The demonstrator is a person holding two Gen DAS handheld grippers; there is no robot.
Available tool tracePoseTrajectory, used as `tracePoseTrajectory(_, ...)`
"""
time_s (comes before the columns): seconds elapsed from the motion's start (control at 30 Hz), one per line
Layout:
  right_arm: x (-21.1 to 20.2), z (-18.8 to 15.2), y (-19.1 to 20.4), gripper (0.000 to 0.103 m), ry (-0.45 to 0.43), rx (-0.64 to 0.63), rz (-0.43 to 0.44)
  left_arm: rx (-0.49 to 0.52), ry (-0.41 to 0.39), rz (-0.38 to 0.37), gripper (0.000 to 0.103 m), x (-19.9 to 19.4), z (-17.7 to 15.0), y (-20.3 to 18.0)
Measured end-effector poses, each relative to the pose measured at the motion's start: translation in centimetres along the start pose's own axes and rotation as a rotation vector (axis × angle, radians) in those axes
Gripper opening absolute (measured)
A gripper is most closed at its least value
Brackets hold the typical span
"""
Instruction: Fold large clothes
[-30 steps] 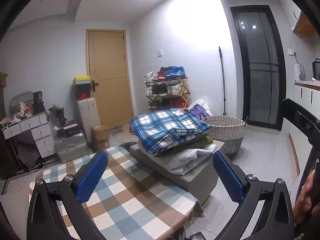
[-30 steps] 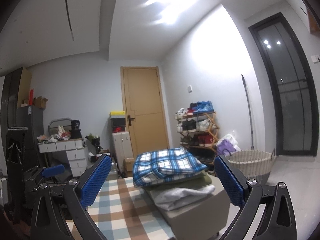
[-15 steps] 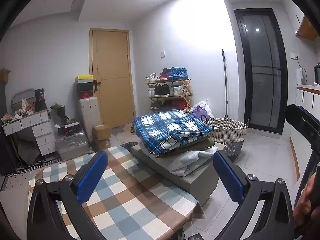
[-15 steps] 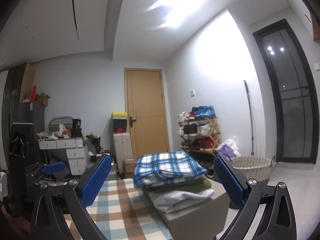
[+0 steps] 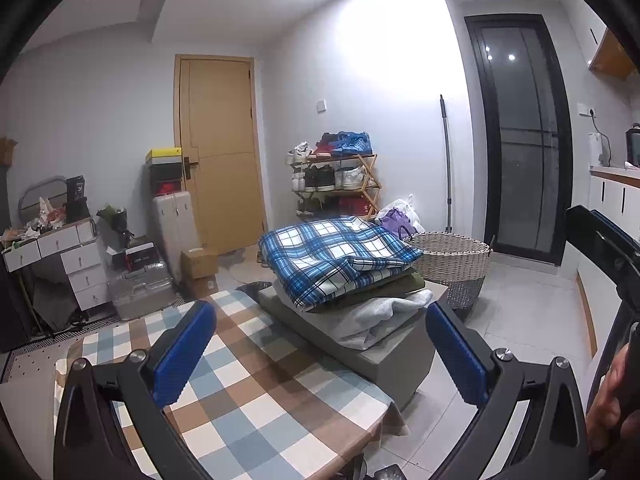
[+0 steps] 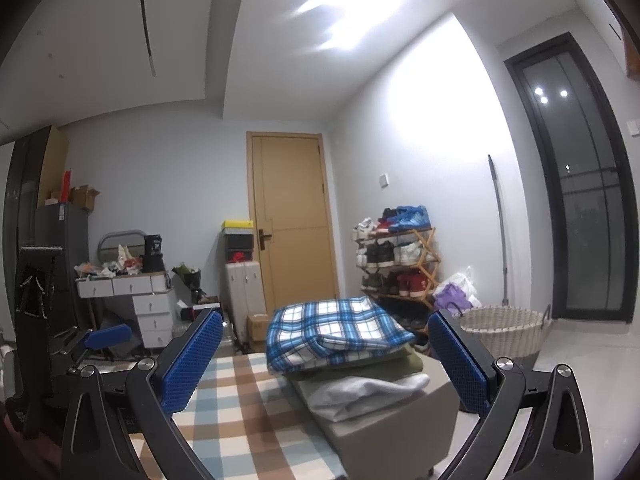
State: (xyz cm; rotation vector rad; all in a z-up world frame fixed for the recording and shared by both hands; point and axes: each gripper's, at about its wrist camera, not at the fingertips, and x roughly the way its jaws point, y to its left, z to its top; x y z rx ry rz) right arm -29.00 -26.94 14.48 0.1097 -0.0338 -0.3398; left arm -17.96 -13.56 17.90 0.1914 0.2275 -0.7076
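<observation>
Both my left hand-held gripper [image 5: 320, 344] and right hand-held gripper [image 6: 326, 356] hung wide apart, empty, above the checked surface [image 5: 256, 408]. The plaid garment [image 5: 336, 258] topping the stack looked soft and floppy; I judged a corner hem the best hold.

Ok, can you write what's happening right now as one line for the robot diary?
left gripper: open, empty | right gripper: open, empty | blue plaid cloth: folded, top of pile | checkered table: no garment visible

No text can be read with any certainty. A black box [image 5: 77, 189] on the cluttered drawer unit [image 5: 60, 246] carries a small pale mark, perhaps digits, too blurred to make out. The stacked shoe boxes [image 5: 165, 172] beside the door show no legible brand.
</observation>
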Motion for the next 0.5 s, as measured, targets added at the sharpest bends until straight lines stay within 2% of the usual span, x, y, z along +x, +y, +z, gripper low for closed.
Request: tracePoseTrajectory(0.5,-0.2,0.0,1.1,0.103,0.003,-0.021,0.012,-0.023,-0.017,0.000,0.102,-0.5,-0.1,0.9)
